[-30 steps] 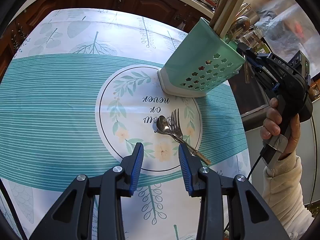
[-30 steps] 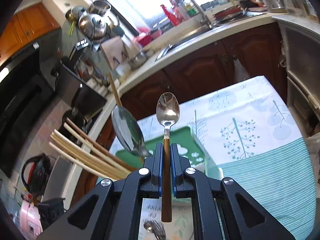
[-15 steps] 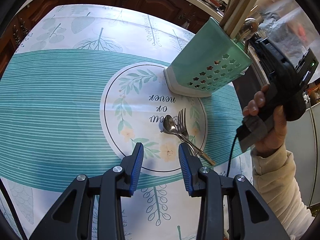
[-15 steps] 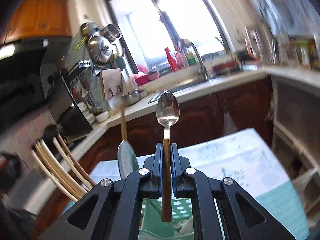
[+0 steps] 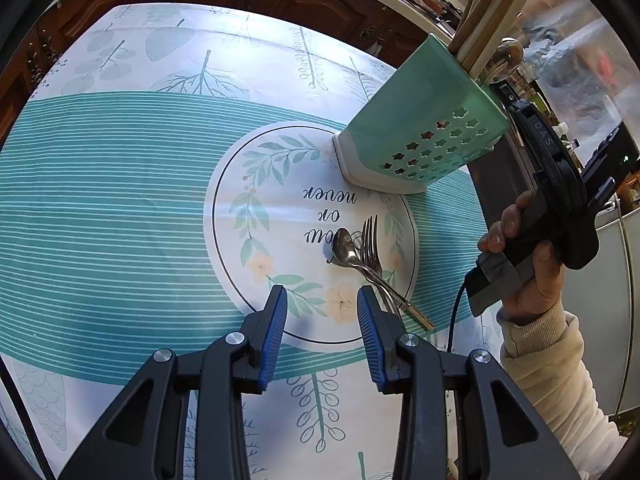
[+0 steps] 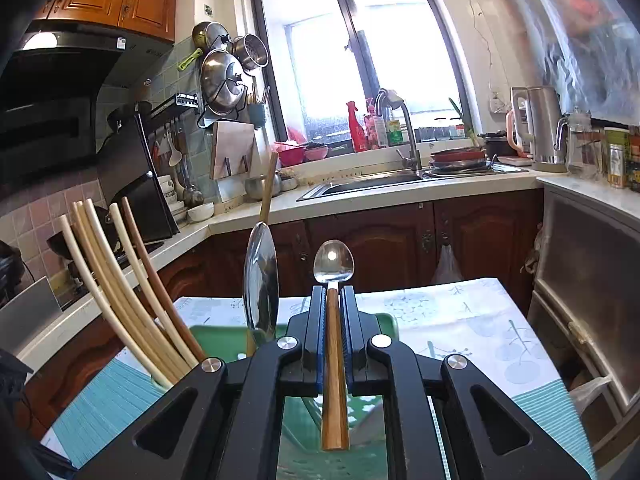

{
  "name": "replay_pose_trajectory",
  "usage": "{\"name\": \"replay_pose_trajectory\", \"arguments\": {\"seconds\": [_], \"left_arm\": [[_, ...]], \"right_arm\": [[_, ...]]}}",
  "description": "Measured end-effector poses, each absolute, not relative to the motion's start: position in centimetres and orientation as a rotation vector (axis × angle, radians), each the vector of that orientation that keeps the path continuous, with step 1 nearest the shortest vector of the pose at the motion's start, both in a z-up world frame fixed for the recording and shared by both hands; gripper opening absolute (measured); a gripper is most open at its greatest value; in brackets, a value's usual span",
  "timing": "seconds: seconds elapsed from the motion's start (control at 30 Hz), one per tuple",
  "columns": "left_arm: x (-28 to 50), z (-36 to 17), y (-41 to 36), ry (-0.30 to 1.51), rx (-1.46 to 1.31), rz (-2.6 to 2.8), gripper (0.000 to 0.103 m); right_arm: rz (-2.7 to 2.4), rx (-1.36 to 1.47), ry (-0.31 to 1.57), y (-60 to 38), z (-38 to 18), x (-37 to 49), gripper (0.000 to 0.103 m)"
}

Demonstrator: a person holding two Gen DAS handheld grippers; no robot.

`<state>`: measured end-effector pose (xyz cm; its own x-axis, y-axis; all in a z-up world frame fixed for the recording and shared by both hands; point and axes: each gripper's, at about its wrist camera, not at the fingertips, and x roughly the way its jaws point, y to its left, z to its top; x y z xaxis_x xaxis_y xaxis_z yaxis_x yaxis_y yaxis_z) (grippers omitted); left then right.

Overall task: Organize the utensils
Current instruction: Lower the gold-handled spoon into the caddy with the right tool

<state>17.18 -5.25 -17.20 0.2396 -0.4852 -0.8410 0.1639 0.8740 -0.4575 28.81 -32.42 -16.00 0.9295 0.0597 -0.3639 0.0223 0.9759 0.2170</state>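
Observation:
My right gripper (image 6: pixel 332 300) is shut on a wooden-handled spoon (image 6: pixel 333 268), bowl pointing up, right over the mint-green utensil holder (image 6: pixel 224 340). The holder (image 5: pixel 424 128) stands on the table and holds several chopsticks (image 6: pixel 120 280) and a large metal spoon (image 6: pixel 261 280). In the left wrist view a hand (image 5: pixel 520 248) carries the right gripper beside the holder's rim. A small metal spoon (image 5: pixel 346 250) and a fork (image 5: pixel 370 240) lie crossed on the round print of the tablecloth. My left gripper (image 5: pixel 322 310) hangs open just in front of them, nothing between its fingers.
The table wears a teal-striped leaf-print cloth (image 5: pixel 120 200). Behind it run dark wooden cabinets (image 6: pixel 400 240), a counter with a sink (image 6: pixel 360 188) and tap, a kettle (image 6: pixel 540 128) and hanging pots (image 6: pixel 224 76). A grey appliance (image 6: pixel 592 280) stands at the table's right.
The right gripper rolled upright and shifted over the holder with the spoon still gripped. The left gripper and the utensils on the table kept their places.

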Motion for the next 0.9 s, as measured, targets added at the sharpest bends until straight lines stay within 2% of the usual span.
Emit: {"name": "replay_pose_trajectory", "arguments": {"seconds": [0.47, 0.9], "left_arm": [[17.0, -17.0, -5.4, 1.257, -0.287, -0.465, 0.034], [16.9, -16.7, -5.5, 1.253, -0.281, -0.469, 0.035]], "right_arm": [[0.047, 0.176, 0.504, -31.7, -16.9, 26.1, 0.007], [0.214, 0.388, 0.856, -35.0, -13.8, 30.9, 0.007]]}}
